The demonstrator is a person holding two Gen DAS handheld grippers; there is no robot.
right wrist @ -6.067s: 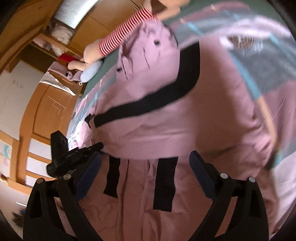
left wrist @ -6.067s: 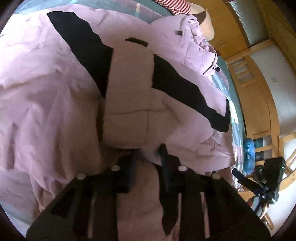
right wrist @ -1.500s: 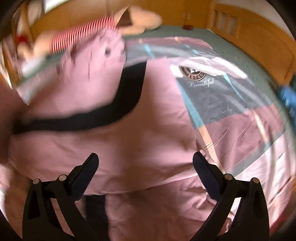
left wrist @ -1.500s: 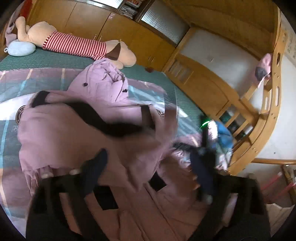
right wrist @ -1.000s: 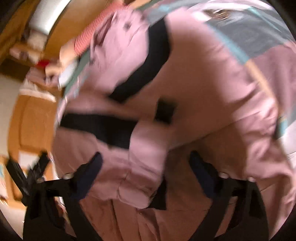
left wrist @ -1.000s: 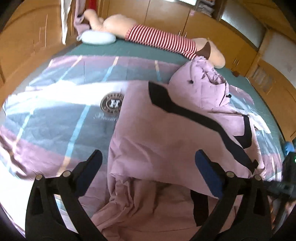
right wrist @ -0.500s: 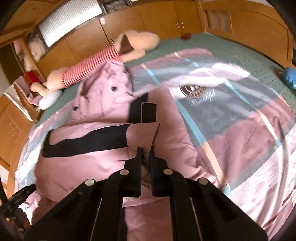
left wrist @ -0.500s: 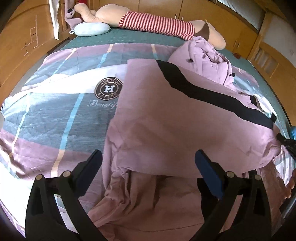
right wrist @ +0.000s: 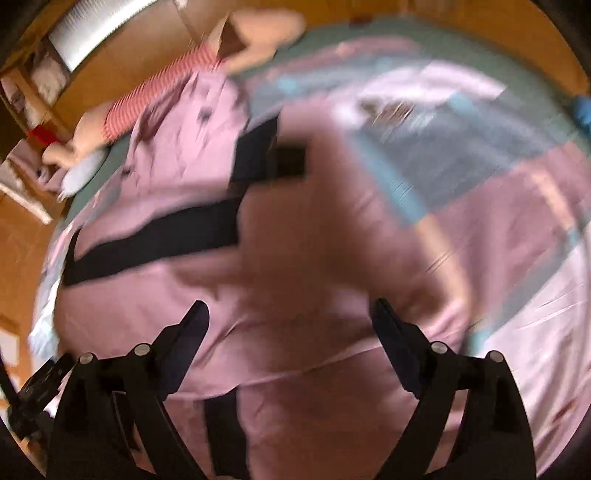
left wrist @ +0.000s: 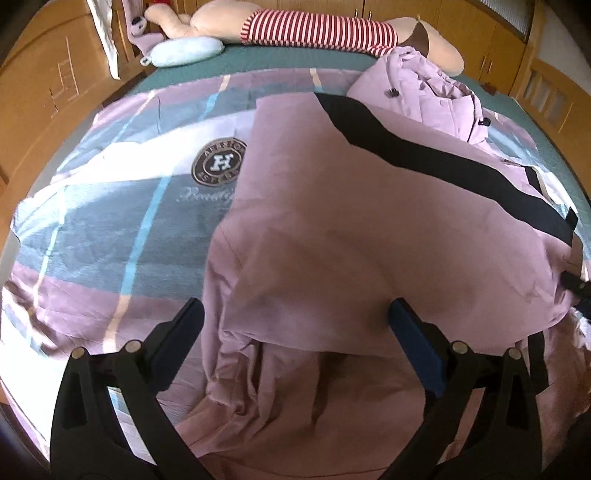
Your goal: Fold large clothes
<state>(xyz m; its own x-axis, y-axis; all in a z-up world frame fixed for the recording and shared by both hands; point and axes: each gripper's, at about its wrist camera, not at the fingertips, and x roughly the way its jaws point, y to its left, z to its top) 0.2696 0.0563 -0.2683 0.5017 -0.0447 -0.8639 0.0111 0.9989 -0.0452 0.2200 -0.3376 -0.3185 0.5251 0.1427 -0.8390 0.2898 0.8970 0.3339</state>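
A large pink jacket (left wrist: pixel 351 229) with a black stripe (left wrist: pixel 443 162) lies spread on a bed, on top of a patterned bedspread (left wrist: pixel 110 206) in grey, pink and white blocks with a round badge printed on it. The upper part of the jacket is folded over its lower part, and the folded edge runs across just ahead of both tools. The jacket's hood (left wrist: pixel 436 96) sits bunched at the far end, close to a long stuffed toy (left wrist: pixel 314 29) in a red-and-white striped shirt that lies along the head of the bed beside a small pale blue pillow (left wrist: pixel 184 55). The left gripper (left wrist: pixel 295 332) hangs above the near part of the jacket with its jaws spread wide and nothing between them. The right gripper (right wrist: pixel 288 328) is likewise wide apart and empty, held over the same folded section; its view is smeared by motion blur, so fine detail of the cloth there cannot be made out. In that view the black stripe (right wrist: pixel 166 240) crosses the jacket (right wrist: pixel 295 295) toward the left, and the bedspread (right wrist: pixel 498 184) shows to the right. Wooden cupboards (left wrist: pixel 480 22) line the wall behind the bed.
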